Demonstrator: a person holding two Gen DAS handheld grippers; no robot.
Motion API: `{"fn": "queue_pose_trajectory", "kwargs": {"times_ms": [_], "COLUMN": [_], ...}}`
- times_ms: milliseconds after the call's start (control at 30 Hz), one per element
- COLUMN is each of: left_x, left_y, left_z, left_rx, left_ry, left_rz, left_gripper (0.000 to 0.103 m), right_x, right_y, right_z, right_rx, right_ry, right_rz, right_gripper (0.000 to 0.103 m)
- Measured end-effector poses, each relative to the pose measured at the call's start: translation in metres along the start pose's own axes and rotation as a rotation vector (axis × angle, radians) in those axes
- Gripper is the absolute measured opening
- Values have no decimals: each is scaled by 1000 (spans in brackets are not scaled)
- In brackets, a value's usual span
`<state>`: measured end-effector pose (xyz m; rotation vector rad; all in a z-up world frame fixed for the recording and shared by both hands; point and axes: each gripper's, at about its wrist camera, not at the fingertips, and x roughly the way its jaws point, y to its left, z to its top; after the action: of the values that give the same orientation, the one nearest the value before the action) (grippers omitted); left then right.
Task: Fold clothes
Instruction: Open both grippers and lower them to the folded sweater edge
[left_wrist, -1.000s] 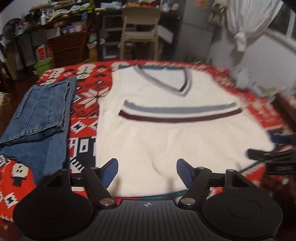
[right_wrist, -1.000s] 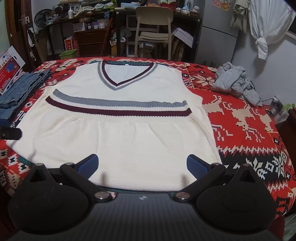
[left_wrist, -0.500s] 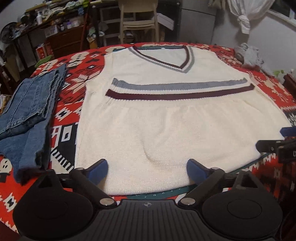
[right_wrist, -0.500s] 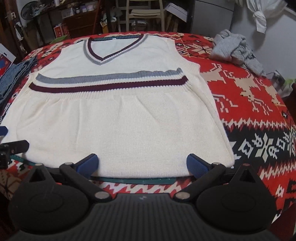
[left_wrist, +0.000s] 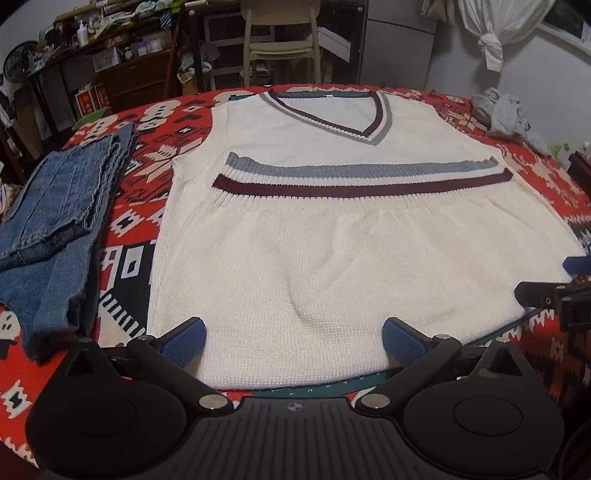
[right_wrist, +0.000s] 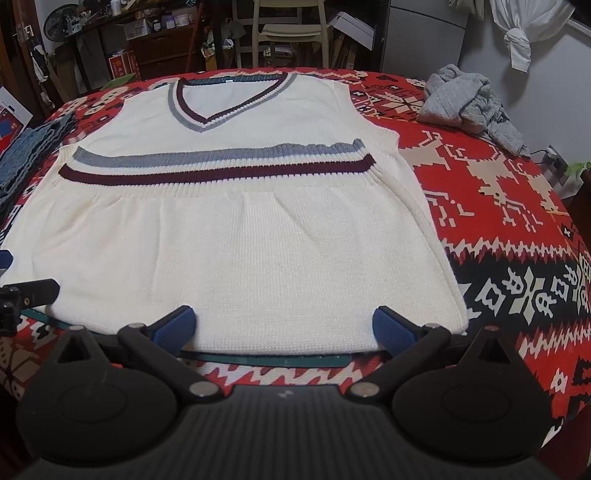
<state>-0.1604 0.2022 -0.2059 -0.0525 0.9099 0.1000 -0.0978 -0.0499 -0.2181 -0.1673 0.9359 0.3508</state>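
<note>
A cream knitted vest (left_wrist: 332, 251) (right_wrist: 236, 243) with a V-neck and grey and maroon stripes lies flat on the red patterned tablecloth (left_wrist: 147, 147) (right_wrist: 498, 206), its hem towards me. My left gripper (left_wrist: 293, 341) is open, hovering over the hem near its left part, nothing between the fingers. My right gripper (right_wrist: 282, 328) is open over the hem's right part, also empty. Each gripper's finger shows at the other view's edge.
Folded blue jeans (left_wrist: 59, 214) lie left of the vest. A crumpled grey garment (right_wrist: 469, 103) sits at the table's far right. A green strip of mat (right_wrist: 266, 359) peeks out under the hem. A chair (left_wrist: 282, 40) and cluttered shelves stand beyond the table.
Both grippers have moved down and forward towards the vest's hem. The left view swung right to centre on the vest, and its jaws have opened wider.
</note>
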Motion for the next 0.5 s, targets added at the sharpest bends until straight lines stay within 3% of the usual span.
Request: {"fn": "queue_pose_trajectory", "kwargs": {"times_ms": [500], "left_x": [0], "left_y": [-1], "left_z": [-4], "left_rx": [-3], "left_ry": [-50], "left_rz": [2], "left_gripper": [103], "right_x": [-6], "right_y": [-2], "right_z": [-22], "right_rx": [8], "right_ry": [-148], "right_rz": [4], "right_gripper": [103]}}
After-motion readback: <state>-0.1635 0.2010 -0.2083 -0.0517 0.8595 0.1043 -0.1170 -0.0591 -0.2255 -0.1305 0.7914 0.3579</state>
